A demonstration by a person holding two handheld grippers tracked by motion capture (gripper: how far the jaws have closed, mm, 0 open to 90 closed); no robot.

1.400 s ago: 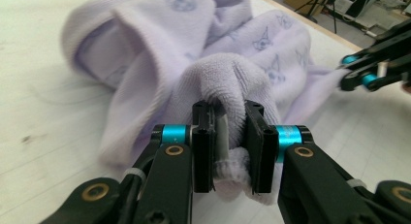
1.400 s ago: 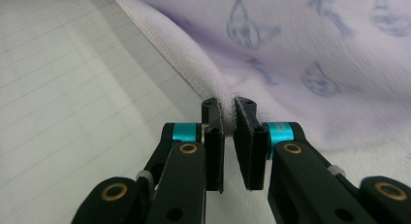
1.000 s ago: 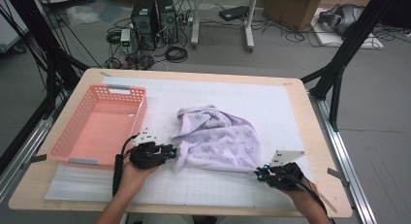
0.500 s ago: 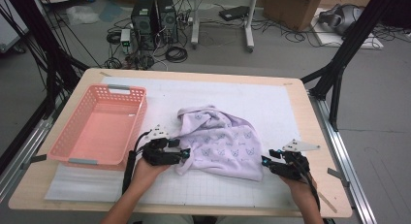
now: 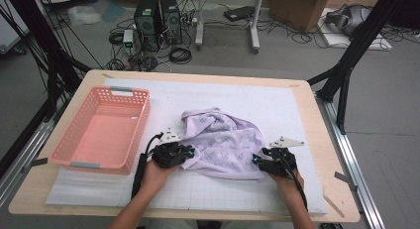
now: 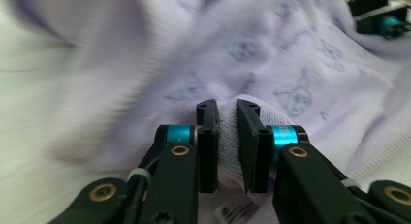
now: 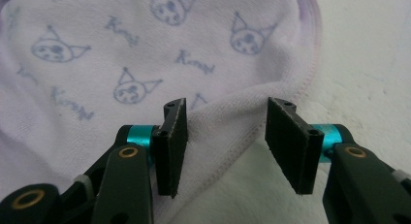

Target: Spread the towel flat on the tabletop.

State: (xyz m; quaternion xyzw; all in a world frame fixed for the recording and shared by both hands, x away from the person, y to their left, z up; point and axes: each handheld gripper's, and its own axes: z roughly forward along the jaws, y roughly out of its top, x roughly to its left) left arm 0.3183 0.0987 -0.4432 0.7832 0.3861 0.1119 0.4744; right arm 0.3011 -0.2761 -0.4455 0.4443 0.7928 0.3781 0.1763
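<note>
On the counter (image 5: 297,105), just right of the pink basket (image 5: 101,132), our lilac printed cloth (image 5: 225,142) lies crumpled; we judge both edges are being gripped; the left tool (image 6: 228,136) has just closed, pinching a fold; the right tool (image 7: 225,136), just opening, straddles the hem half-wide, unpressed; next it must close.

- The table (image 5: 307,120) is lit softly and evenly from above, and only faint shadows are seen.
- The purple cloth (image 6: 291,54) is badly smeared in the left gripper view.
- In the right gripper view, its prints are seen sharply.
</note>
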